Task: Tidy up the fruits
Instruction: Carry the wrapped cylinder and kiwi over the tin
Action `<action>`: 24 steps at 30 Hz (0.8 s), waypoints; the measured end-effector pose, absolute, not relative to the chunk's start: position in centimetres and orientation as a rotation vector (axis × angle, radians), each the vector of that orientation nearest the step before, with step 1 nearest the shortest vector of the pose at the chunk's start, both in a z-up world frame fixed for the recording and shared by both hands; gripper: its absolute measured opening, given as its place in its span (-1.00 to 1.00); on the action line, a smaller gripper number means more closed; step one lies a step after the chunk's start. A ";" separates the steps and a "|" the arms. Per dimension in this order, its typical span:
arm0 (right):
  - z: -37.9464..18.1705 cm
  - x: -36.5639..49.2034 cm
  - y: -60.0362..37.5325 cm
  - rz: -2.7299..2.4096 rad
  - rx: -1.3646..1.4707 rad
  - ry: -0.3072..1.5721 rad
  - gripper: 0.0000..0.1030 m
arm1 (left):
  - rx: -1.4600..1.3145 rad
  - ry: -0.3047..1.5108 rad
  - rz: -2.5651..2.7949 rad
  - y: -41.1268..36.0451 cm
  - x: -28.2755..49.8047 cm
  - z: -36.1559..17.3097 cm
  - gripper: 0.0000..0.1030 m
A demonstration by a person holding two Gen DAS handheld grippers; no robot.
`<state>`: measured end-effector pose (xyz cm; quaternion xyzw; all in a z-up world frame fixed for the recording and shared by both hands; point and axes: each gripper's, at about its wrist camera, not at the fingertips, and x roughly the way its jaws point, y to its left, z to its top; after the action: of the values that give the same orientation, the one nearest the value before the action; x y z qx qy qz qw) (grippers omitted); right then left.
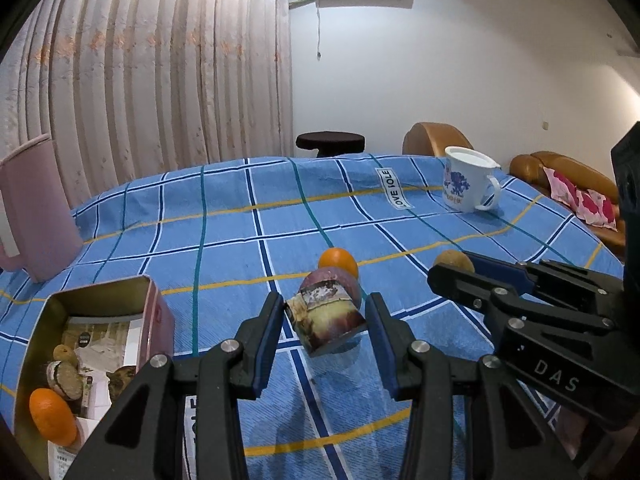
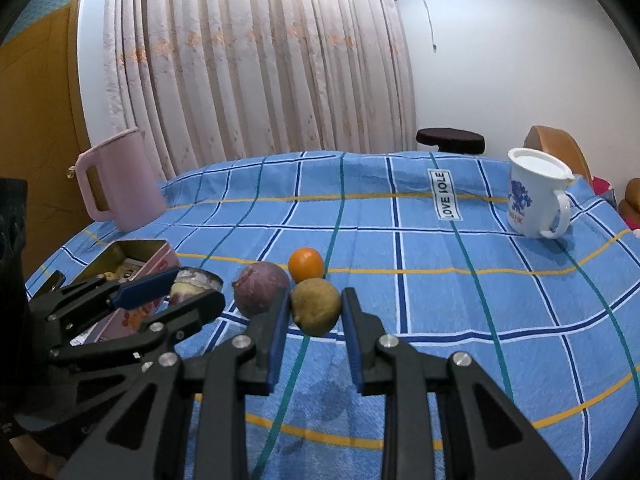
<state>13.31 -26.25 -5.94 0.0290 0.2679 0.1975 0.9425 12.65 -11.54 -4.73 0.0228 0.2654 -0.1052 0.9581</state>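
On the blue checked tablecloth (image 1: pixel 224 224) lie an orange (image 1: pixel 338 261), a round purple fruit (image 1: pixel 334 282), a cut purple fruit piece (image 1: pixel 326 318) and a brownish-yellow fruit (image 2: pixel 316 306). My left gripper (image 1: pixel 325 320) is open, its jaws either side of the cut piece, which is tilted with one edge off the cloth. My right gripper (image 2: pixel 315 310) is open around the brownish-yellow fruit; whether its pads touch it cannot be told. An open pink tin (image 1: pixel 154 320) at the left holds an orange (image 1: pixel 52 416) and other fruit.
A pink jug (image 2: pixel 120 180) stands at the far left of the table. A white mug with a blue print (image 2: pixel 536 196) stands at the far right. A dark stool (image 1: pixel 330 142) and brown sofas (image 1: pixel 568 172) lie beyond the table's far edge.
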 end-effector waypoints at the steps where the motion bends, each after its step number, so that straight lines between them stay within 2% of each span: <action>1: -5.9 13.2 -26.2 0.404 0.058 0.539 -0.43 | 0.045 0.534 -0.213 -11.5 12.6 -4.7 -0.13; 24: -4.8 11.1 -25.9 0.410 0.019 0.424 -0.43 | 0.038 0.412 -0.185 -11.0 10.5 -3.8 -0.13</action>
<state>11.12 -25.90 -4.85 0.0094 0.2089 0.2020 0.9568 10.51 -11.01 -3.81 0.0188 0.2042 -0.0919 0.9744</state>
